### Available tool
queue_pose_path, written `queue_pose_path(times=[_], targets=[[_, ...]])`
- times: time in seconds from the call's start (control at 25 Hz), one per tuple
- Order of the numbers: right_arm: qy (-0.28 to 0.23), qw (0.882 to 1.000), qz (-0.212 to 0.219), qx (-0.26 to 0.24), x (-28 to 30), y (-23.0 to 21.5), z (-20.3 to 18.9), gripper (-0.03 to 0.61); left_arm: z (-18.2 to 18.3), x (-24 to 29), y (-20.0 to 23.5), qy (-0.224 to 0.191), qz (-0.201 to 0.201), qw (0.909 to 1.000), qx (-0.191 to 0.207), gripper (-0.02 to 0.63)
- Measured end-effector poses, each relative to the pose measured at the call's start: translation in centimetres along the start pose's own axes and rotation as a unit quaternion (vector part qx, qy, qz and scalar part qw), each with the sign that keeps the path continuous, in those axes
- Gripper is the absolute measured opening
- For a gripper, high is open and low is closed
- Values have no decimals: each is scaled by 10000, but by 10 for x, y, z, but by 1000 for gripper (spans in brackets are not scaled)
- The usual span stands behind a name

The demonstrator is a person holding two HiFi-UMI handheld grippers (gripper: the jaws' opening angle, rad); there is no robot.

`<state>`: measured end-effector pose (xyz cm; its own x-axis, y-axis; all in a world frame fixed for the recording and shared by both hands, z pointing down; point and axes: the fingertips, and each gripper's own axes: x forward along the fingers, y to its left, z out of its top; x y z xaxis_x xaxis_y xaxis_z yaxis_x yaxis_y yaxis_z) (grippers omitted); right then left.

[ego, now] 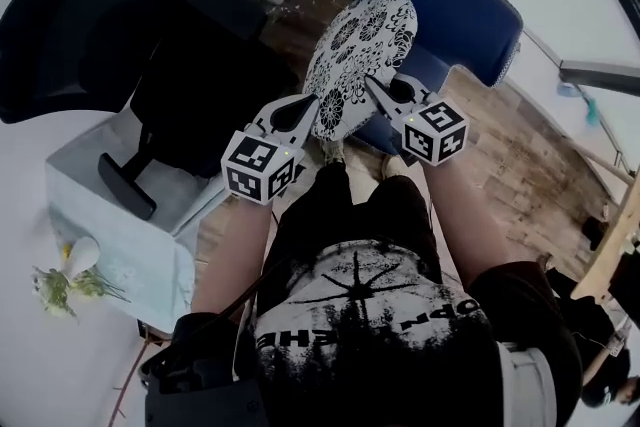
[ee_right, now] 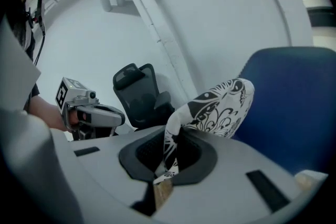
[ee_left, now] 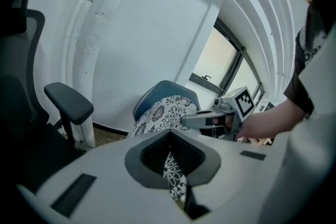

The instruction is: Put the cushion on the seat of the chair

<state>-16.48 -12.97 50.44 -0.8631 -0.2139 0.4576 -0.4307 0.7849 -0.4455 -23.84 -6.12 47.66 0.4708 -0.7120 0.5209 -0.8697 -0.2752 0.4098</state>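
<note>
Your left gripper (ego: 310, 103) is pinching one edge of the flowery cushion (ego: 360, 45). Your right gripper (ego: 373, 85) is pinching the other edge. The cushion hangs between your two grippers and sticks out in front of them. The blue chair (ego: 465, 10) is just past it, ahead of both grippers.

A black office chair (ego: 200, 85) stands beside a pale table (ego: 130, 260) bearing flowers (ego: 55, 290).
</note>
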Motion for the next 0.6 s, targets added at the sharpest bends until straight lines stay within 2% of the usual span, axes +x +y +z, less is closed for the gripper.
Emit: queue_pose_path(times=[0.24, 0.6], targets=[[212, 9983, -387, 391, 4, -42, -55, 26, -17, 36, -6, 366, -375, 9986, 61, 15], [758, 9914, -747, 762, -37, -106, -128, 26, -26, 101, -53, 623, -714, 9953, 190, 15]])
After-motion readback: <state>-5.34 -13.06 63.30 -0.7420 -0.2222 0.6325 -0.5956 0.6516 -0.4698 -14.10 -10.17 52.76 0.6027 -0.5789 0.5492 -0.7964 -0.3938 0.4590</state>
